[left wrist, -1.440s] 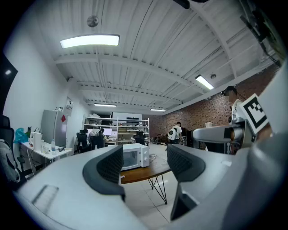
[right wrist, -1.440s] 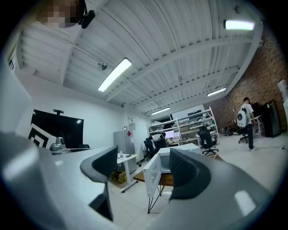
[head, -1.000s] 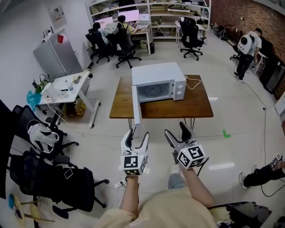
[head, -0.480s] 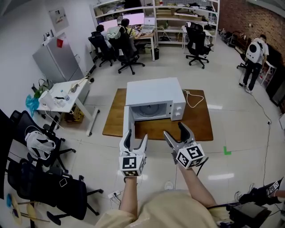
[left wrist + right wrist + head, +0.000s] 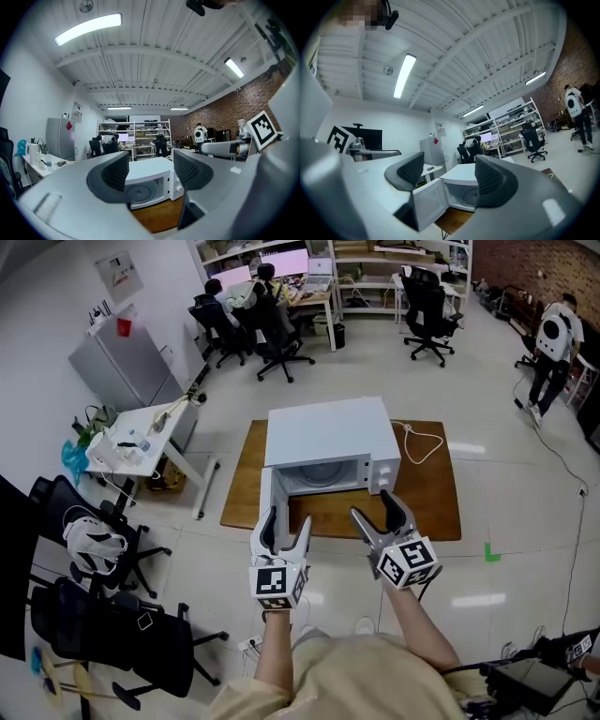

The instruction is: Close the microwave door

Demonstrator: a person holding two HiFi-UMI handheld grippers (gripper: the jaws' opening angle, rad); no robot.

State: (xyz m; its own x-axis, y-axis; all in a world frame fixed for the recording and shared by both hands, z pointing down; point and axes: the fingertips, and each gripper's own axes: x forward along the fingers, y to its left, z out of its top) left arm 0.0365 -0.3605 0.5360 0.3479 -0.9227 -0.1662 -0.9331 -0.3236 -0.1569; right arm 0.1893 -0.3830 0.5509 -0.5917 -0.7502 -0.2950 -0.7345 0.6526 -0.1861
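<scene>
A white microwave (image 5: pixel 328 432) stands on a wooden table (image 5: pixel 433 502). Its door (image 5: pixel 267 498) hangs open on the left side, swung out toward me, and the cavity with its turntable shows. My left gripper (image 5: pixel 284 521) is held just in front of the door's edge, open with nothing between its fingers. My right gripper (image 5: pixel 375 510) hovers before the table's near edge, also open and empty. In the left gripper view the microwave (image 5: pixel 150 180) sits between the jaws, still apart from them. The right gripper view shows the open door (image 5: pixel 425 202) ahead at lower left.
A white cable (image 5: pixel 424 442) lies on the table's right side. Office chairs (image 5: pixel 112 624) and a small white table (image 5: pixel 141 432) stand at the left, a grey fridge (image 5: pixel 127 362) behind them. People sit at desks (image 5: pixel 253 282) far back; another person (image 5: pixel 555 338) stands at right.
Both grippers have moved forward toward the microwave, which now sits closer and larger in the head view. Both stayed open.
</scene>
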